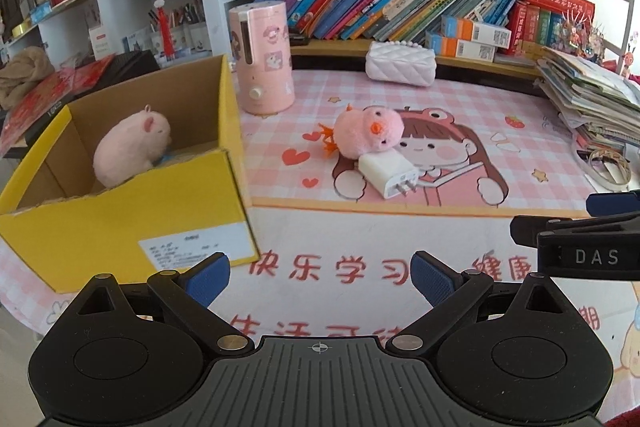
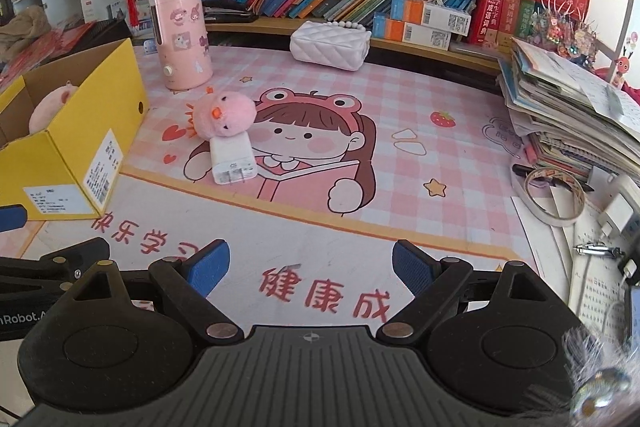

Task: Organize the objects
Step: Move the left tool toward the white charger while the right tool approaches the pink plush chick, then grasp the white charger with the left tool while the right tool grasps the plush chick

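The pink chick plush [image 1: 368, 133] lies on the white charger [image 1: 390, 173], ahead of both grippers at twelve o'clock. The left gripper [image 1: 320, 277] and the right gripper [image 2: 310, 269] have jaws apart and empty.

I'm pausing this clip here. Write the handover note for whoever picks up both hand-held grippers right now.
Left hand-held gripper: open, empty, low over the mat near the yellow box.
Right hand-held gripper: open, empty, facing the middle of the desk mat.
Done: one pink plush pig sits inside the box.
Left: the pink plush chick lies on the mat, resting against the white charger, both still outside the box. The pink humidifier and white quilted bag stand further back, untouched.
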A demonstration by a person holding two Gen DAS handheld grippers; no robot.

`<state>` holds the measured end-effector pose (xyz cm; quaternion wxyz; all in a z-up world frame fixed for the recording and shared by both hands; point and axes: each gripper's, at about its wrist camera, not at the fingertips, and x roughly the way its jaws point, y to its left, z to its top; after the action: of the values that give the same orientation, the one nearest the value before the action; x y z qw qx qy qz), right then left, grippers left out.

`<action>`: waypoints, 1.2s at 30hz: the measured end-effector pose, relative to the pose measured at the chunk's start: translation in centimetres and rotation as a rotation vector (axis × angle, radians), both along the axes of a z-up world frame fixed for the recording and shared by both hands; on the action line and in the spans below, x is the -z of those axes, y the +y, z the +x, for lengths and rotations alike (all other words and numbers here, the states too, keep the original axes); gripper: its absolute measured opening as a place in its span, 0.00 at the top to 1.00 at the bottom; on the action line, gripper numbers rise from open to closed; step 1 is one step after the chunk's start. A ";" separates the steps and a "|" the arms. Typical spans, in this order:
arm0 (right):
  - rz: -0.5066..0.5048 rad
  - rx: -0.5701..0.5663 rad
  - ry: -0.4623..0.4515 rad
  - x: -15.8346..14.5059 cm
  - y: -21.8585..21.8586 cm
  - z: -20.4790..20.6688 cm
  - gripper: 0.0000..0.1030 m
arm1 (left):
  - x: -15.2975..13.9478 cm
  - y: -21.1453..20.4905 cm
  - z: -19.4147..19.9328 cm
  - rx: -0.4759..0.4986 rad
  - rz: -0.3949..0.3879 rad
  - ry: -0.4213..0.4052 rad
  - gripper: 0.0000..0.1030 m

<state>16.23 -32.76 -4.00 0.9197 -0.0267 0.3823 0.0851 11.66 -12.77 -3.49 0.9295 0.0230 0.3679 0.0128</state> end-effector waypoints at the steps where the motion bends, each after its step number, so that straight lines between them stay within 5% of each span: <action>1: 0.006 0.003 -0.003 0.0 -0.3 0.3 0.15 | -0.1 -0.3 0.2 0.001 -0.001 -0.005 0.05; 8: 0.026 0.007 -0.029 -0.4 -1.4 2.3 0.15 | -0.6 -1.8 1.7 0.019 0.032 -0.040 0.07; 16: 0.039 -0.017 -0.075 -1.2 -1.6 5.1 0.15 | 0.1 -3.5 4.3 0.046 0.039 -0.030 0.31; 36: 0.042 -0.054 -0.091 -1.5 -0.7 12.6 0.17 | 7.0 -6.7 15.1 0.028 0.041 0.071 0.28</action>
<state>28.85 -33.47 -2.50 0.9339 -0.0214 0.3372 0.1168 26.78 -19.45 -10.44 0.9153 0.0478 0.4000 0.0067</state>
